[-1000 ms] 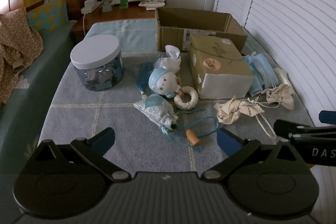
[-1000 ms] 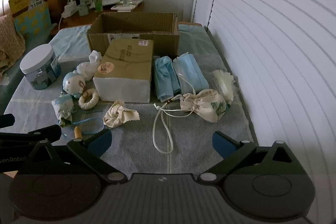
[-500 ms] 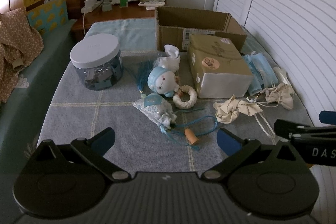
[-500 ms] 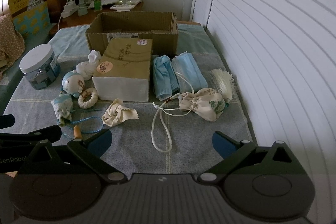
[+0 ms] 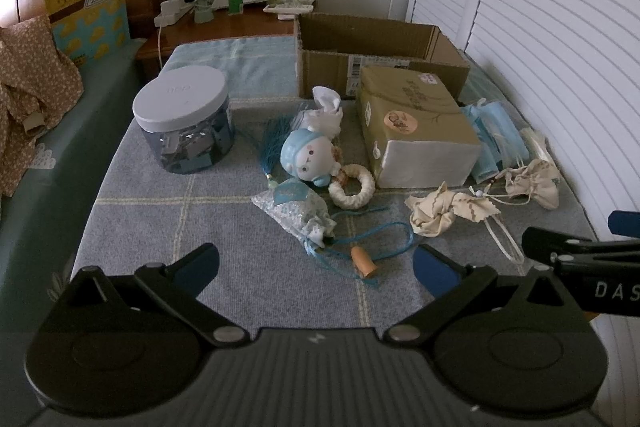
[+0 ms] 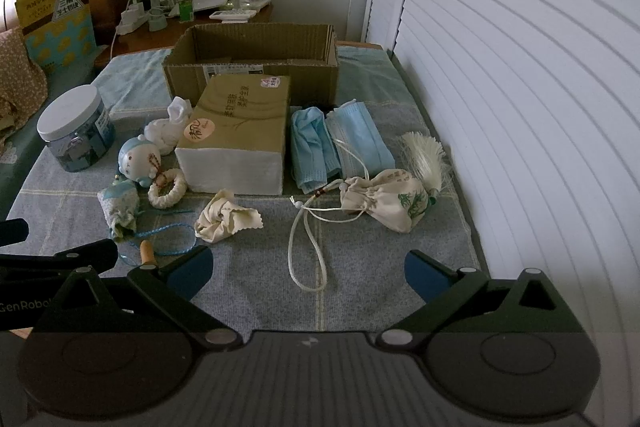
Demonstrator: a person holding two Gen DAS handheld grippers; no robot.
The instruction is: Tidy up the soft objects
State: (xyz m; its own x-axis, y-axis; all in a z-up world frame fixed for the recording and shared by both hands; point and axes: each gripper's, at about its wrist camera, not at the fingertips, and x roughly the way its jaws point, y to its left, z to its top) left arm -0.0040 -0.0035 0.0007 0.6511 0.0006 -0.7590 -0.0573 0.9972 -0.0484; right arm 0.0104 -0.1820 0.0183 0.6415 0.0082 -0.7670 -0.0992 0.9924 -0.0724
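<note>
Both grippers hang above the near edge of a grey checked mat point(image 6: 360, 255), and neither one grips anything. The left gripper point(image 5: 316, 267) has its jaws spread wide with nothing between them; the right gripper point(image 6: 308, 269) is likewise wide open and empty-handed.

Count the soft things laid out on the mat. Two drawstring pouches: a blue-and-white one point(image 5: 294, 205) on the left with a blue cord looped in front of it, and a cream one point(image 6: 386, 199) on the right, its white cord trailing toward the camera. One crumpled cream cloth point(image 6: 224, 217) lies between them. Two blue face masks point(image 6: 340, 147) lie side by side, just right of the one wrapped tissue pack point(image 6: 236, 135). One white tassel point(image 6: 428, 159) sits beside the cream pouch, at the mat's right edge. One blue tassel point(image 5: 272, 147) lies behind the blue-and-white pouch.

On the left, one round blue-and-white plush doll point(image 5: 310, 159) touches one woven cream ring point(image 5: 352, 183). Behind the doll, one small white plush point(image 5: 322, 113).

One jar with a white lid point(image 5: 184, 119) stands well apart at the left. One open cardboard box point(image 6: 256, 63) stands at the back, directly behind the tissue pack, and nothing can be seen inside it from here.
</note>
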